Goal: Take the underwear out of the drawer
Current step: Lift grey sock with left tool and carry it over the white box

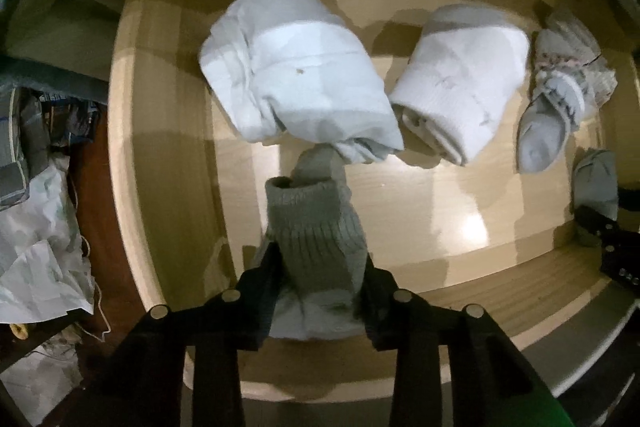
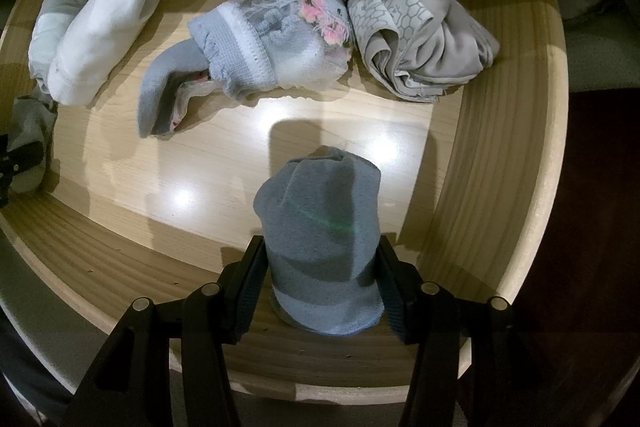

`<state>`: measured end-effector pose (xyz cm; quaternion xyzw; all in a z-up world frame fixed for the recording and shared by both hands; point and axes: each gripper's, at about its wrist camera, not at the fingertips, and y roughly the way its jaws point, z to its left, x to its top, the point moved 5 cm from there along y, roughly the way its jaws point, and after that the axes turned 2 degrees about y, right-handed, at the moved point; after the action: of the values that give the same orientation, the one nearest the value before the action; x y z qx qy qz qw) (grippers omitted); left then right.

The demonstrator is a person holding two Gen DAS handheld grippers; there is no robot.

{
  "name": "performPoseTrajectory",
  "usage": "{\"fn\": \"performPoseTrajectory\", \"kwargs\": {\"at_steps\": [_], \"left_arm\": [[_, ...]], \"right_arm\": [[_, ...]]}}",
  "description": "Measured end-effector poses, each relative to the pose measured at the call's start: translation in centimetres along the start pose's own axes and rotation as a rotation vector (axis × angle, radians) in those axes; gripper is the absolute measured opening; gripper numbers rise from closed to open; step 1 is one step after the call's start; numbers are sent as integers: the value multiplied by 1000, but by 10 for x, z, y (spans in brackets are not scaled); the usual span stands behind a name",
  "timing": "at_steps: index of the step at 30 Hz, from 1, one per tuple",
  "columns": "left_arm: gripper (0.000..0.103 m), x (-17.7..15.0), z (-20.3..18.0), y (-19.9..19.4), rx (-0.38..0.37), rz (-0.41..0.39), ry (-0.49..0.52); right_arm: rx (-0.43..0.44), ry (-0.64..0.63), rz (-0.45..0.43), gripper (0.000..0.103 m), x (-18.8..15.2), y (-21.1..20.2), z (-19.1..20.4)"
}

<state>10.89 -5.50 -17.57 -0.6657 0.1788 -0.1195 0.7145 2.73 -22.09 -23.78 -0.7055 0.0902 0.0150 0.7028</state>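
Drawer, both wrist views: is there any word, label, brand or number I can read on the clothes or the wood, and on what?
None can be read.
Paper clutter outside the drawer: too blurred to tell whether it bears print.
White roll: faint grey marks only, not letters.
Grey patterned garment: honeycomb print, no text.

Bare drawer floor (image 2: 224, 163) lies open in front; rolled bundles (image 2: 280, 39) crowd the back wall.

grey ribbed sock (image 1: 316, 227), blue sock (image 2: 324, 247), pink-flowered bundle (image 2: 280, 31)
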Motion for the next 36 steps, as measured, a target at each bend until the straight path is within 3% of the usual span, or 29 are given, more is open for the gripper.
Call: {"fn": "performPoseTrajectory", "kwargs": {"at_steps": [11, 24, 32, 36], "left_arm": [[35, -7, 17, -47, -61, -79, -35], [35, -18, 33, -109, -94, -193, -31], [35, -16, 41, -184, -112, -343, -31], [35, -8, 39, -236, -137, -467, -20]], "right_arm": [[-37, -18, 14, 48, -7, 8, 5], [-10, 2, 3, 44, -6, 11, -6], [2, 4, 1, 43, 2, 7, -10], [15, 7, 1, 43, 5, 6, -12]]}}
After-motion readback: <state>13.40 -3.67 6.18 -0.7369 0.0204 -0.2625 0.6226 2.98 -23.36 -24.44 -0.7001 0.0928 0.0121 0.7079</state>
